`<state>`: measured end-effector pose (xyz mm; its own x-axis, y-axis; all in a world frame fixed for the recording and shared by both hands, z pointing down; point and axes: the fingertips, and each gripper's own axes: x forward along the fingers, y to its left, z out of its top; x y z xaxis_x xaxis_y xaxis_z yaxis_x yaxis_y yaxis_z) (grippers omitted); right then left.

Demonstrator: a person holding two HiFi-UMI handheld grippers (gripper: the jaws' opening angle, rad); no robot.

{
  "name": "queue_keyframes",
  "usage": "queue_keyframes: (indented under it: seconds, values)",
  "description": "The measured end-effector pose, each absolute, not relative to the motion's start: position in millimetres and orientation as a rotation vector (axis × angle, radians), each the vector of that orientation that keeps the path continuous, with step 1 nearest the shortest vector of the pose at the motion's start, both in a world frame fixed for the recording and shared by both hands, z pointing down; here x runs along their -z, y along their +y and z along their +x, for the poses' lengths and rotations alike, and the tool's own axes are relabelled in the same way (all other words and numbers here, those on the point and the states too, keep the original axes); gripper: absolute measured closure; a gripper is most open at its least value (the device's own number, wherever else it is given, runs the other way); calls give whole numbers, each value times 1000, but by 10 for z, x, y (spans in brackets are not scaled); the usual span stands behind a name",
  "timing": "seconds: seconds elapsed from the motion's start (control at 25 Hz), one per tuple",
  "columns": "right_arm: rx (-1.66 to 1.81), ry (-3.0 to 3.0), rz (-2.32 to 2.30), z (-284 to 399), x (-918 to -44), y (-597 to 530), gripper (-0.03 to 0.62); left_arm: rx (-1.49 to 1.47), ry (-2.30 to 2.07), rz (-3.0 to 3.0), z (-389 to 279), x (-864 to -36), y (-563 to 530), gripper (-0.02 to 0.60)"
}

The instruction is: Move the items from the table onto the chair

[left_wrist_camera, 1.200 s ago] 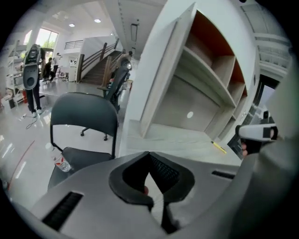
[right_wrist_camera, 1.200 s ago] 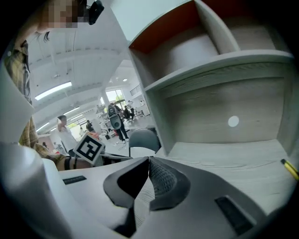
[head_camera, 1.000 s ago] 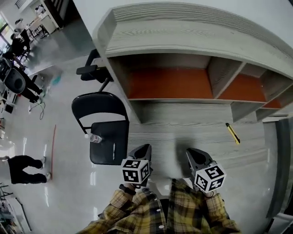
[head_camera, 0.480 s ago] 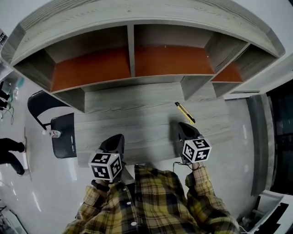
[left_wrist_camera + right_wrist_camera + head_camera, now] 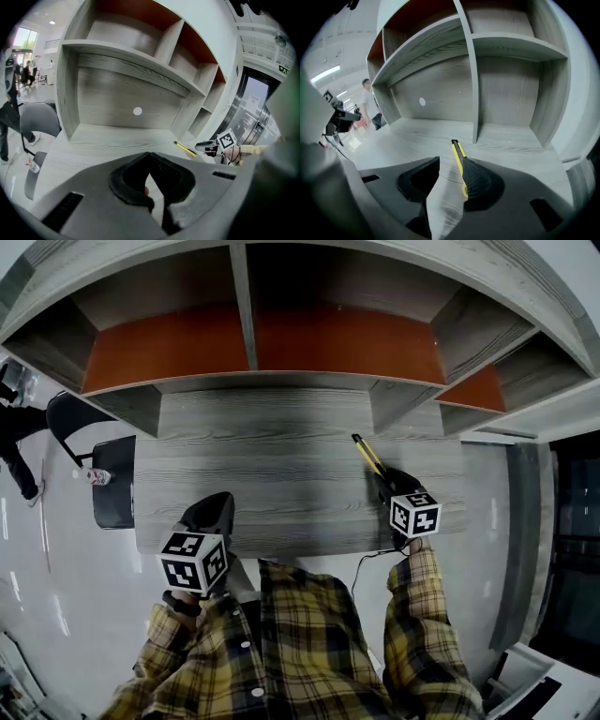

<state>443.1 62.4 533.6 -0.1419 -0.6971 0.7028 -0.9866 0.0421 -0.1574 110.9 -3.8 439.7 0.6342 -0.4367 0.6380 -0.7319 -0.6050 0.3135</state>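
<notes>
A yellow utility knife point(image 5: 367, 454) lies on the grey wooden table point(image 5: 262, 474), at its right. My right gripper point(image 5: 392, 482) is just behind it. Its jaws have just been opening and stand wide. In the right gripper view the knife point(image 5: 458, 151) runs along the inner edge of the right finger point(image 5: 480, 180), its near end inside the gap, and no pad presses on it. My left gripper point(image 5: 214, 514) hovers over the table's near left edge, shut and empty point(image 5: 150, 164). The black chair point(image 5: 112, 493) stands left of the table, with a small bottle point(image 5: 97, 476) on its seat.
An open shelf unit point(image 5: 253, 343) with orange back panels rises along the table's far side. A person point(image 5: 17, 442) stands on the glossy floor beyond the chair. More people point(image 5: 370, 108) are visible far off in the right gripper view.
The head view has swung from the chair to the table. My right gripper has gone forward and down to the knife, and its jaws have opened. The left gripper shifted, then held near the front edge.
</notes>
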Motion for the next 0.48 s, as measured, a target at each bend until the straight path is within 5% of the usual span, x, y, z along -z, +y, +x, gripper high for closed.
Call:
queue_keyframes:
  seconds: [0.48]
  values:
    - [-887, -1783, 1448, 4635, -5944, 526, 434, -723, -1000, 2220, 889, -4509, 42, 577]
